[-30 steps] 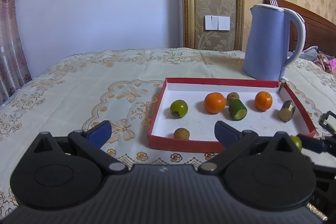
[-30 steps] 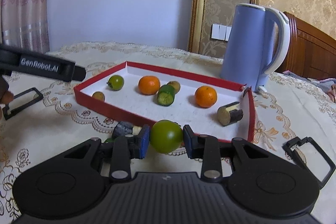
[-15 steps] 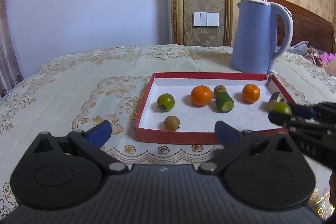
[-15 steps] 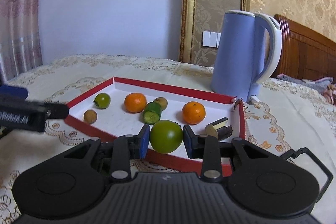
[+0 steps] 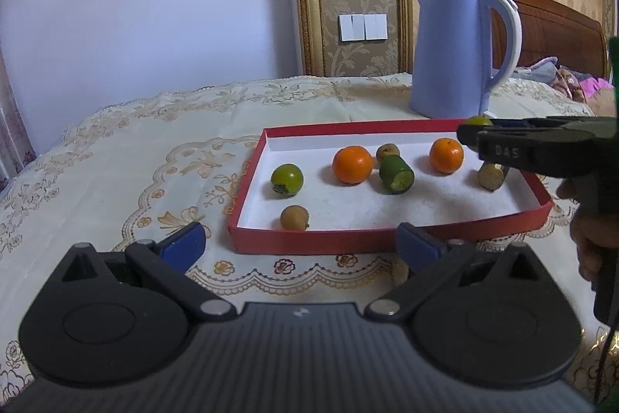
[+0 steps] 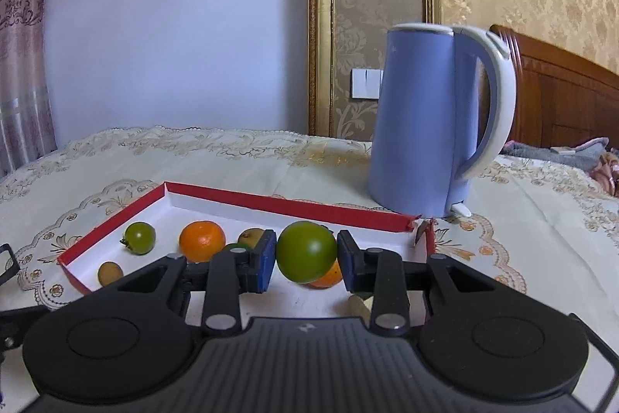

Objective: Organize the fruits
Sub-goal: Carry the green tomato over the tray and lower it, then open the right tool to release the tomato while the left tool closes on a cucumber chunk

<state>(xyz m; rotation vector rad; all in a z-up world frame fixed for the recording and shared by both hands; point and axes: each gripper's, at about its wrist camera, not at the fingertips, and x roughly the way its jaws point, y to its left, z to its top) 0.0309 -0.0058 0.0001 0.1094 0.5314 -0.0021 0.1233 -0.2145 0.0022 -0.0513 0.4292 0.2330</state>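
A red-walled box with a white floor (image 5: 309, 242) (image 6: 294, 206) lies on the tablecloth. In it are a green fruit (image 5: 286, 179) (image 6: 139, 237), two oranges (image 5: 352, 165) (image 5: 446, 155), a green cut piece (image 5: 397, 175), two small brown fruits (image 5: 294, 218) (image 5: 387, 152) and a pale cut piece (image 5: 490, 176). My right gripper (image 6: 306, 258) is shut on a green fruit (image 6: 306, 251) and holds it above the box's right part; it shows in the left wrist view (image 5: 478, 122). My left gripper (image 5: 300, 246) is open and empty in front of the box.
A blue electric kettle (image 5: 452, 51) (image 6: 425, 119) stands just behind the box's far right corner. A cream embroidered tablecloth (image 5: 116, 161) covers the table. A wooden headboard (image 5: 553, 33) and the wall are behind.
My right gripper has lifted the green fruit from the table in front of the box and carried it forward over the box. My left gripper has stayed open, shifting slightly.
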